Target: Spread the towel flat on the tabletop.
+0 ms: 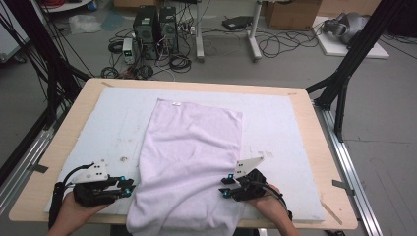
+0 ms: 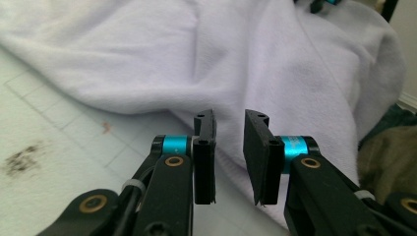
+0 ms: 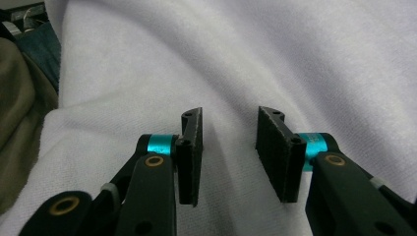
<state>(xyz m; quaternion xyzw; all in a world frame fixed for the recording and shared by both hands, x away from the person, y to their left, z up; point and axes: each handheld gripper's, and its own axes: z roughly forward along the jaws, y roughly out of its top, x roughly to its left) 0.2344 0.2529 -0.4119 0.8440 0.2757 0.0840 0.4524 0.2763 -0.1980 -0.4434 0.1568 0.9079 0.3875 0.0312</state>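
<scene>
towel [image 1: 189, 157] overhangs near edge, L gripper [image 1: 129, 189] beside

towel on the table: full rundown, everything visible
The towel is pale lilac, soft fleecy cloth with a small white tag at its far left corner. It lies lengthwise down the middle of the white mat, far part flat, near part rumpled in soft folds and hanging over the table's near edge. The left gripper and right gripper flank it with jaws apart, gripping nothing.
</scene>
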